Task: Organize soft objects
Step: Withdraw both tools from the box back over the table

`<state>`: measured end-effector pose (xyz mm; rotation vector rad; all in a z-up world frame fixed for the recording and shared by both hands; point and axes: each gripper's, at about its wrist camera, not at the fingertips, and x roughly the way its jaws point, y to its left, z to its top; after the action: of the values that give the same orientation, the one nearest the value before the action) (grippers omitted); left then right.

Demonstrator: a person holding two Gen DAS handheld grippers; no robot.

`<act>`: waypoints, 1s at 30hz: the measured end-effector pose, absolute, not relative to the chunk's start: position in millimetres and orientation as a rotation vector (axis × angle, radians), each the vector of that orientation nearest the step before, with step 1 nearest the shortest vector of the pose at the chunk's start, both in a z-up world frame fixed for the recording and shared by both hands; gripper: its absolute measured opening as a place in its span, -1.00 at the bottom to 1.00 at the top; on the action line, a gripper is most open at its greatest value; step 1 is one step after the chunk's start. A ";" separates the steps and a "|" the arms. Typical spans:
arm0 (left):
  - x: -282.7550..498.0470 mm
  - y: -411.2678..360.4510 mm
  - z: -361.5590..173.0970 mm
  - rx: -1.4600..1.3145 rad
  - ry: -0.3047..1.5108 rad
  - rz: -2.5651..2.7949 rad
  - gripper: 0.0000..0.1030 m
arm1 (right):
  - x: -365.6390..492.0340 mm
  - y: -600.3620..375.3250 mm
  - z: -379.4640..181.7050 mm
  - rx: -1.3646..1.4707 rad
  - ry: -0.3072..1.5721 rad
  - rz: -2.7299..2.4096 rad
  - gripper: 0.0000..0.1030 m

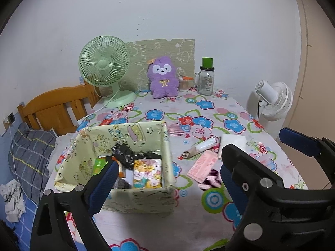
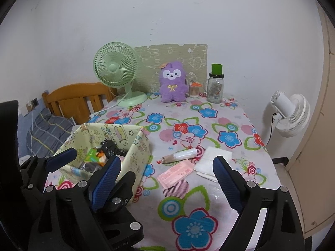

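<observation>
A pale yellow fabric box point(image 1: 167, 152) point(image 2: 138, 152) stands on the flowered table and holds a cartoon tissue pack point(image 1: 147, 173), a black bag point(image 1: 123, 152) and a green packet point(image 2: 92, 155). To its right lie a rolled white pack point(image 1: 201, 147) point(image 2: 182, 155), a pink packet point(image 1: 202, 165) point(image 2: 174, 173) and a folded white tissue point(image 1: 232, 141) point(image 2: 211, 160). My left gripper point(image 1: 167, 173) is open and empty, just in front of the box. My right gripper point(image 2: 167, 177) is open and empty, in front of the loose items. The left gripper also shows in the right wrist view point(image 2: 90, 161).
A purple plush point(image 1: 162, 77) point(image 2: 172, 81), a green desk fan point(image 1: 104, 67) point(image 2: 116, 69), a glass jar with a green lid point(image 1: 206, 77) point(image 2: 215, 83) and a toothpick holder point(image 1: 184, 83) stand at the table's back. A white floor fan point(image 2: 291, 113) is on the right, a bed point(image 1: 31, 146) on the left.
</observation>
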<state>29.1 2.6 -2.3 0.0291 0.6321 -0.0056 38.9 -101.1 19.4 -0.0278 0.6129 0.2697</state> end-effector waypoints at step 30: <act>52.9 -77.8 -54.7 0.070 0.710 -0.138 0.99 | 51.0 -178.0 -35.0 -0.013 0.680 0.149 0.79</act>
<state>52.9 -77.8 -54.7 0.0697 0.7099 -0.1376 51.0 -178.0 -35.0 -0.0135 0.6803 0.1491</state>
